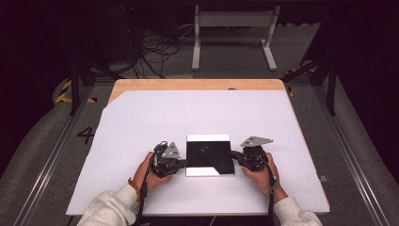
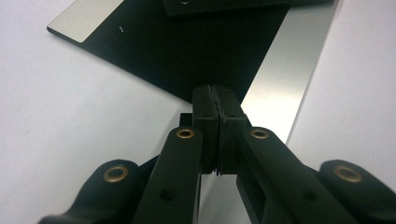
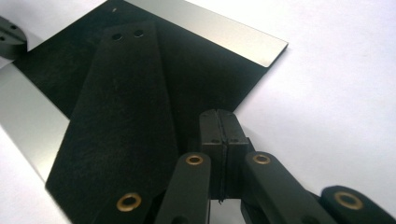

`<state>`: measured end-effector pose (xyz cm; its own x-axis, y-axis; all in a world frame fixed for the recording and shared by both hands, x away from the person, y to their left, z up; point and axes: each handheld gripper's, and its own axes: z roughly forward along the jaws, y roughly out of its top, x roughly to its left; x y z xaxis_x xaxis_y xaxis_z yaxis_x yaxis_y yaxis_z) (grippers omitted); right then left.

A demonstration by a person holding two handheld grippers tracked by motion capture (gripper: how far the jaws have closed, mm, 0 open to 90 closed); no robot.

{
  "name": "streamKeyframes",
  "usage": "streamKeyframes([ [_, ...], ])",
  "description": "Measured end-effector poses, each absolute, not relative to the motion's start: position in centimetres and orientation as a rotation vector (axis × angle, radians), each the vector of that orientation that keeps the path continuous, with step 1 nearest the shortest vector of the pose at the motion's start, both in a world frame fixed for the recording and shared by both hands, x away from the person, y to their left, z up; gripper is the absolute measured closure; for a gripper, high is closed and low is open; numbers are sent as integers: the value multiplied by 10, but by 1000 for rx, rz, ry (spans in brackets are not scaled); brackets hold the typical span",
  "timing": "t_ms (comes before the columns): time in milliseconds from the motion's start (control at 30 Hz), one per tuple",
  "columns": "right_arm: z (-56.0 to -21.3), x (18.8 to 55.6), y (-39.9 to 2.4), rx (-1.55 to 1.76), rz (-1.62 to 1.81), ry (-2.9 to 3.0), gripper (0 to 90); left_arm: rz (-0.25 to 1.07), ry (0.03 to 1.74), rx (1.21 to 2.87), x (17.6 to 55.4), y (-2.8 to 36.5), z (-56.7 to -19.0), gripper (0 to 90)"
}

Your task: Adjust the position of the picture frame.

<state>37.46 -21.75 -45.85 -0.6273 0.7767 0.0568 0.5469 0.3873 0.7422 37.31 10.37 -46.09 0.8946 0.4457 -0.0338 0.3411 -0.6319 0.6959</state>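
Both tongs are pinched together with nothing between them, left gripper (image 1: 182,163) at 9 o'clock and right gripper (image 1: 234,153) at 3 o'clock of the black mirror plate (image 1: 209,153).

Wooden table (image 1: 197,84), white sheet (image 1: 150,117) covering it, black square plate (image 1: 209,153) flat on the sheet

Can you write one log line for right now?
left gripper: shut | right gripper: shut | plate: flat between them
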Motion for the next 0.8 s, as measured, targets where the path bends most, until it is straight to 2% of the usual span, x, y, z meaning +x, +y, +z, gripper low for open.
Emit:
streamKeyframes([
  [600,-459,367,-209,1083,1059,2348,900,191,512,2326,362,114,-459,869],
  [800,-452,356,-217,1054,1107,2361,900,257,498,2255,344,143,-446,861],
])
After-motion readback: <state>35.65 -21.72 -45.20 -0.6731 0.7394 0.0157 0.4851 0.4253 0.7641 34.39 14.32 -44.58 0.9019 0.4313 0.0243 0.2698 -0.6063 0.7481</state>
